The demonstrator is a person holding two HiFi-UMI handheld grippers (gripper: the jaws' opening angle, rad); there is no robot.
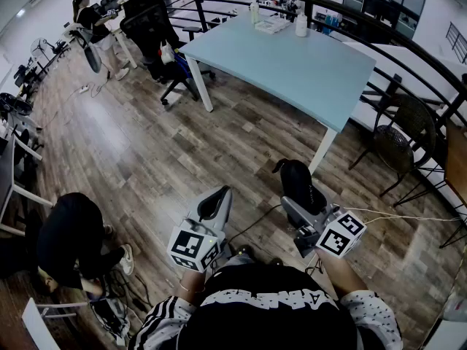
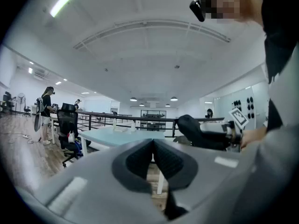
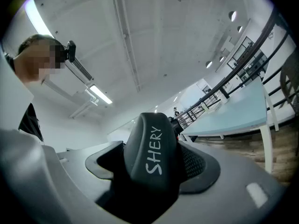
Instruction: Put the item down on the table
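Observation:
My right gripper [image 1: 299, 195] is shut on a black oblong case [image 1: 298, 181] printed "SHERY" [image 3: 153, 149], which fills the space between its pads in the right gripper view. It is held level over the wooden floor, short of the near corner of the light blue table [image 1: 292, 68]. My left gripper [image 1: 217, 201] hovers beside it on the left, also level, its jaws shut with nothing between them [image 2: 153, 158]. The left gripper view shows the case [image 2: 198, 130] off to the right and the table [image 2: 119, 136] ahead.
Bottles and a tray [image 1: 277, 22] stand at the table's far end. A black office chair [image 1: 149, 24] is at its left, a wicker chair [image 1: 398, 133] at its right by the curved railing [image 1: 408, 39]. A person crouches at lower left [image 1: 73, 235]. A cable [image 1: 394, 216] crosses the floor.

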